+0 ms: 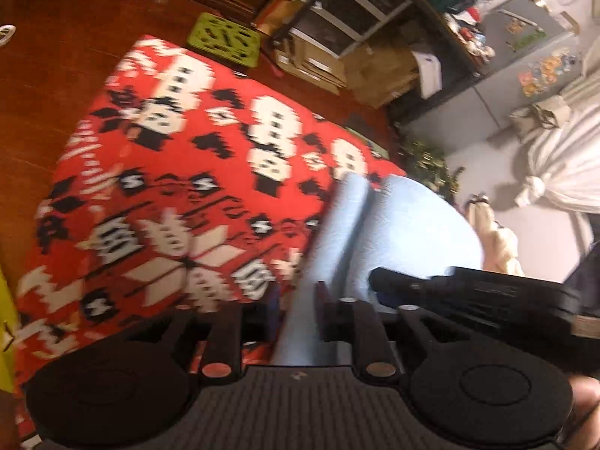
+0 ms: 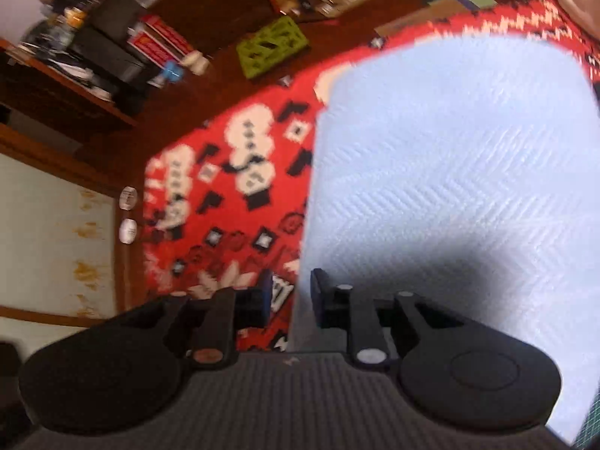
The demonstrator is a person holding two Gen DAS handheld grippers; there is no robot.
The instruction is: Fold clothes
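A light blue textured garment (image 2: 450, 150) lies folded on a red blanket (image 2: 232, 206) with a white and black snowman pattern, spread over the floor. In the left wrist view the same garment (image 1: 405, 225) shows as a rounded fold with a crease, at the blanket's (image 1: 168, 187) right edge. My left gripper (image 1: 298, 296) hangs over the garment's near end, its jaws apart with blue cloth lying between them. My right gripper (image 2: 290, 292) stands over the garment's left edge. Its jaws are apart, one finger over the blanket and one over the cloth. Both views are blurred.
A green plastic crate (image 1: 225, 39) sits on the wooden floor (image 1: 56, 56) beyond the blanket, next to shelving with cardboard boxes (image 1: 337, 18). A potted plant (image 1: 427, 165), a grey fridge (image 1: 525, 48) and a tied white bundle (image 1: 562, 165) stand at the right. A black device body (image 1: 468, 292) crosses close by.
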